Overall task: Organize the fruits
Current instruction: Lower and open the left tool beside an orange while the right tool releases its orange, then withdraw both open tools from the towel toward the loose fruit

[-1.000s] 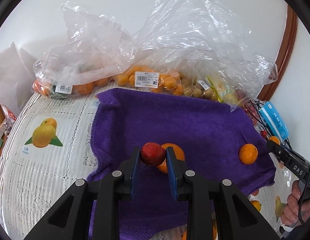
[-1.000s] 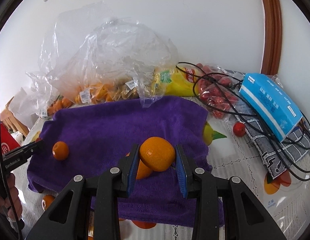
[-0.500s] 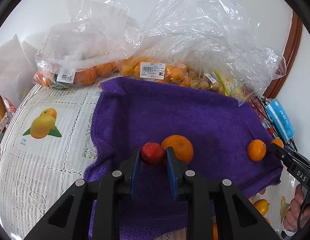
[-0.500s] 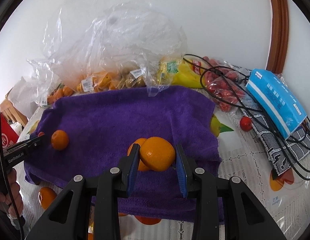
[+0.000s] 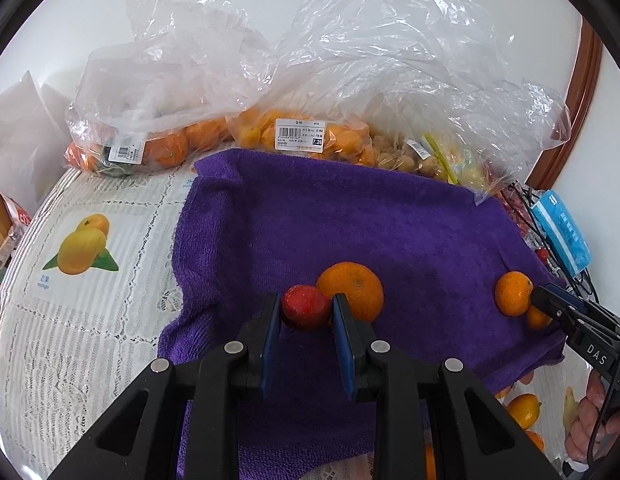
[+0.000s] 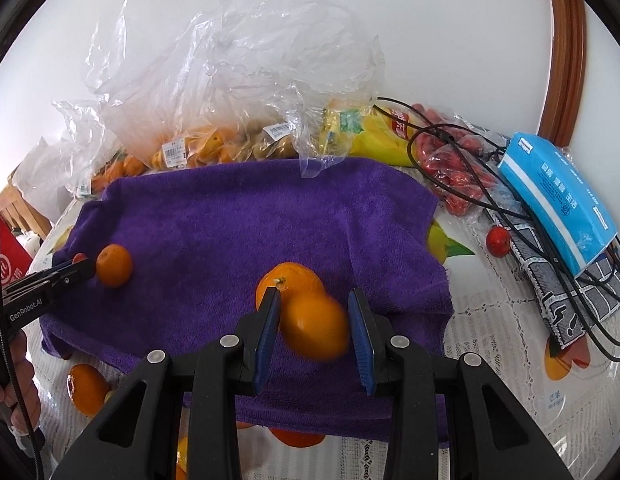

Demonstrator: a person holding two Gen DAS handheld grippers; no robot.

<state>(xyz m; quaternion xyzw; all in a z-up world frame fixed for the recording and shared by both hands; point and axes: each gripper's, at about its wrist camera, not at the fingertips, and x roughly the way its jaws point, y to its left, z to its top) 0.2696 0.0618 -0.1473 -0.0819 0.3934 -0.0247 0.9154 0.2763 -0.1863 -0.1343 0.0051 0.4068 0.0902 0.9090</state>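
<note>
A purple towel covers the table's middle, also in the right wrist view. My left gripper is shut on a small red fruit, just in front of an orange lying on the towel. My right gripper has opened; its jaws stand apart from a blurred orange dropping between them, next to another orange on the towel. A third orange lies at the towel's left by the left gripper's tip.
Clear plastic bags of oranges and small fruit line the back wall. A blue tissue pack, black cables, a bag of red fruit and a loose red fruit lie right. Loose oranges lie at the towel's front edge.
My right gripper has opened and let go of its orange, which is slipping down beside the other orange. My left gripper has moved forward over the towel with the red fruit.
</note>
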